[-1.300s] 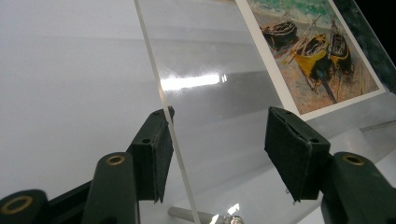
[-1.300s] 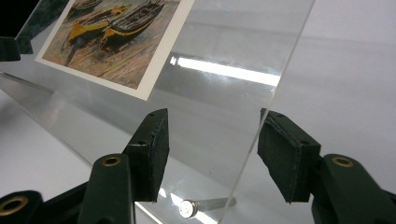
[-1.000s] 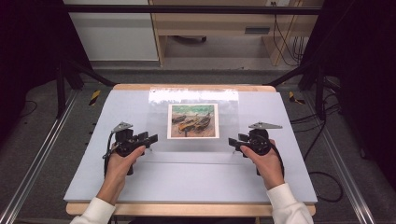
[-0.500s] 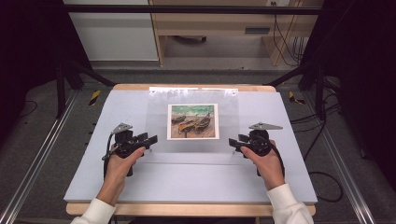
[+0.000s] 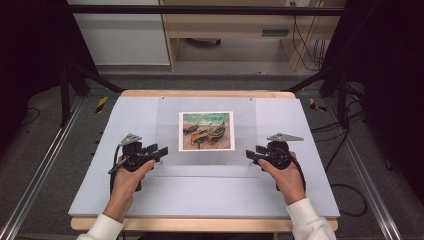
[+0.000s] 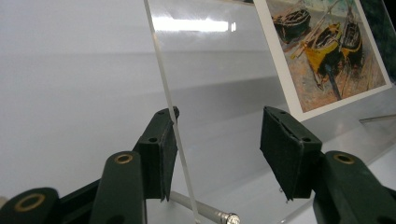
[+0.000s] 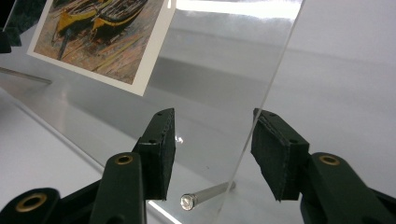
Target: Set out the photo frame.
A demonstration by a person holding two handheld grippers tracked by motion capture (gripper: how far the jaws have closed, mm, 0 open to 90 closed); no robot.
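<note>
Acrylic frame (image 5: 207, 132) edges apparently stand untouched between both tongs.

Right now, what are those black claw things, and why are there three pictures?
They are grippers, and a person holds one in each hand. One picture looks down from above the table. The other two come from little cameras riding on the grippers, each looking along its own black jaws. On the table lies a clear sheet with a boat picture. The left gripper and the right gripper each have an edge of the sheet between their open jaws, near its front corners. Neither one pinches it yet. The right gripper's jaws have just been closing.
</note>
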